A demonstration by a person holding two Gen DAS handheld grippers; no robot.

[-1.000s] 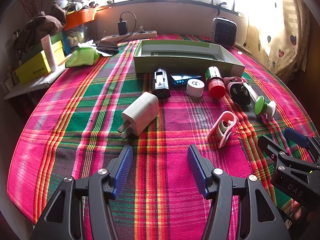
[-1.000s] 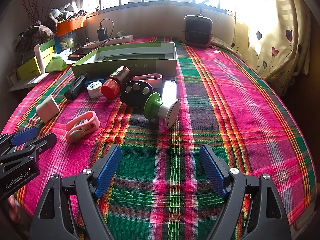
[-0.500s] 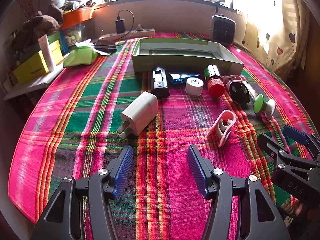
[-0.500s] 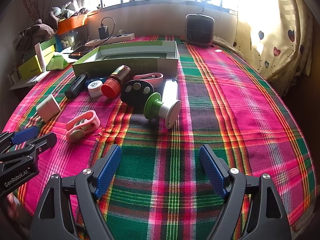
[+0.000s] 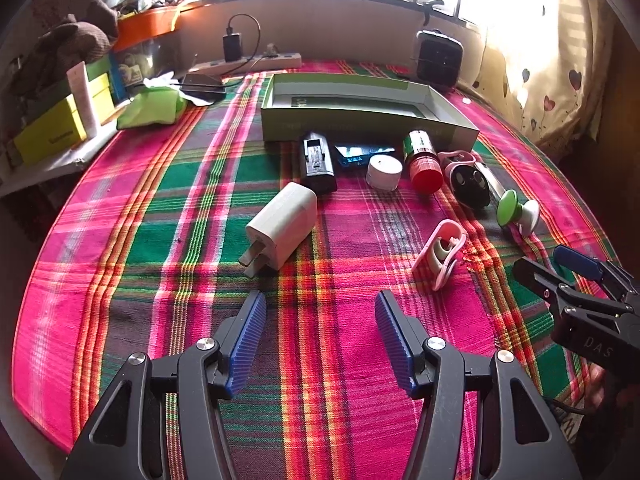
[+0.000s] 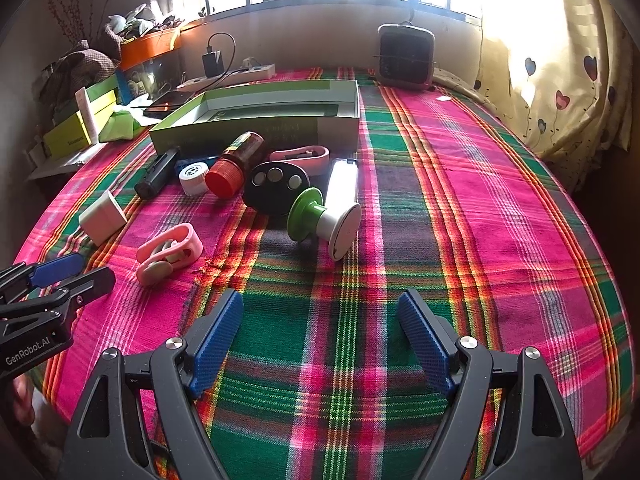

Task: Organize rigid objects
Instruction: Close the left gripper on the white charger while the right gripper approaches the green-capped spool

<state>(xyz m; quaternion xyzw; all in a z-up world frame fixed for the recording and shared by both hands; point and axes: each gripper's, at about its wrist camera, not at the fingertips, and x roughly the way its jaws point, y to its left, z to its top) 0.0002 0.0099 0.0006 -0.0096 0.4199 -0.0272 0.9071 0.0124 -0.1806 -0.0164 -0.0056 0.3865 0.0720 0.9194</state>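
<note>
Plaid cloth covers your tabletop (image 6: 460, 168). Your left hand-held gripper (image 5: 318, 344) and right hand-held gripper (image 6: 320, 344) both hover wide apart, holding nothing. Beyond them lie one white charger (image 5: 282, 226), one pink clip (image 5: 440, 252) and one green-and-white knob (image 6: 324, 222). Farther back sit one black oval remote (image 6: 276, 188), one red-capped bottle (image 6: 234, 166), one white cap (image 6: 194, 176), then one green box (image 6: 260, 122).

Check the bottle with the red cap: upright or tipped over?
Tipped over. The red-capped bottle lies on its side on the plaid cloth, cap toward the cameras, in front of the green box.
</note>
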